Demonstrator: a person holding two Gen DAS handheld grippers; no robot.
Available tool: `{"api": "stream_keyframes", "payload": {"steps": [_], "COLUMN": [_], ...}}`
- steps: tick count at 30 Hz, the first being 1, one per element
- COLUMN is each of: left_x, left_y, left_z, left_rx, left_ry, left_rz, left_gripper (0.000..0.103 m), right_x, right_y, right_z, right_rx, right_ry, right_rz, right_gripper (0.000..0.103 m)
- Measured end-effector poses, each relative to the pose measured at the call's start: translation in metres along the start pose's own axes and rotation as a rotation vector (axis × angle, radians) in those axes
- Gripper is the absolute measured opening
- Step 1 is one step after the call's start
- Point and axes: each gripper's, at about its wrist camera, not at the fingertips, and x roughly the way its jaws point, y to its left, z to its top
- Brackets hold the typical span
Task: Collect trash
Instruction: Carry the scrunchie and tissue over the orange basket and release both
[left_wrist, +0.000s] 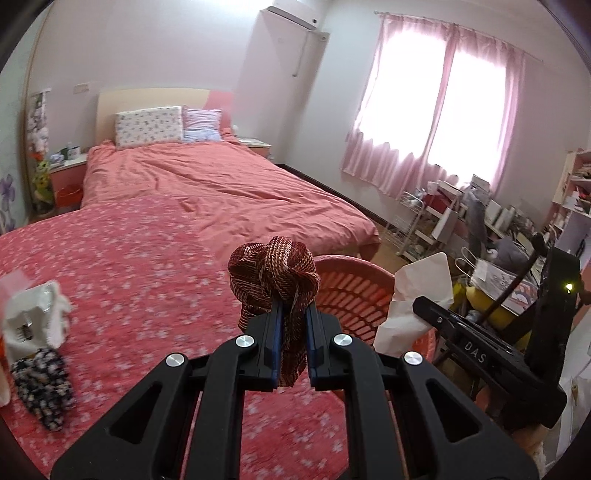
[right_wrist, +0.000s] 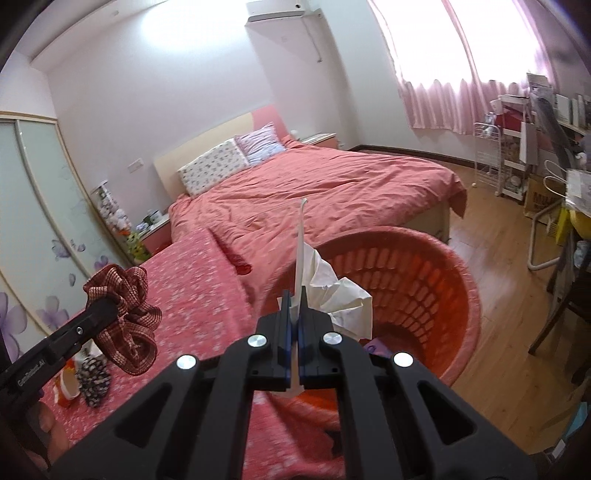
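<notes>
Left wrist view: the left gripper (left_wrist: 293, 314) is clamped on a knotted red-and-cream woven cloth strap (left_wrist: 273, 271), whose bundle stands above the fingertips while a loose end hangs down between the blue-padded fingers (left_wrist: 276, 332). The strap is held in the air above the red floral bedspread (left_wrist: 140, 266), just beside the rim of the orange plastic laundry basket (left_wrist: 351, 291), which lies to the right of the strap. Beyond the basket, the right gripper (left_wrist: 424, 306) enters from the right, carrying crumpled white tissue paper (left_wrist: 421, 288) over the basket's near rim. On the bedspread, well to the left of the basket, lie a white crumpled bag (left_wrist: 37, 317) and a dark floral cloth item (left_wrist: 44, 387), touching each other.

Right wrist view: the right gripper (right_wrist: 293, 306) is closed on the white tissue paper (right_wrist: 332, 291); one thin strip rises upright from between the fingers and the crumpled mass spreads to the right, over the open mouth of the basket (right_wrist: 424, 280). The basket is tilted, its mouth facing the camera, its left side against the bedspread (right_wrist: 192, 280). The left gripper (right_wrist: 107, 306) appears to the left of the basket, gripping the woven strap (right_wrist: 125, 317) above the bedspread. A coral-pink duvet (right_wrist: 332, 184) covers the bed behind the basket.
</notes>
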Motion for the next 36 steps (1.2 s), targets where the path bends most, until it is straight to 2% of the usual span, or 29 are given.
{"api": "stream_keyframes", "payload": {"steps": [7,20,32,34,36], "left_x": [0.025,0.058,0.085,0.092,0.097], "left_y": [-0.023,-0.053,-0.063,-0.061,-0.058], "left_z": [-0.004,-0.006,-0.016,-0.017,-0.018], "left_rx": [0.035,0.083,0.094,0.084,0.071], "left_ry": [0.034,0.072,0.130,0.151,0.169], "left_rz": [-0.057,-0.137,-0.149,-0.137,-0.127], "left_gripper": [0.010,0.010,0.012,0.014,0.016], "right_x": [0.013,0.027,0.043,0.046,0.051], "right_y": [-0.019,-0.048,-0.060,-0.062,-0.064], "right_z": [0.002,0.002,0.005,0.005,0.005], "right_rx": [0.006,0.052,0.082,0.093,0.102], "right_ry": [-0.022,-0.032,-0.030,-0.025,-0.017], "right_rz": [-0.047,-0.052,-0.034,-0.030,-0.028], "right_gripper": [0.003,0.003,0.005,0.012,0.013]}}
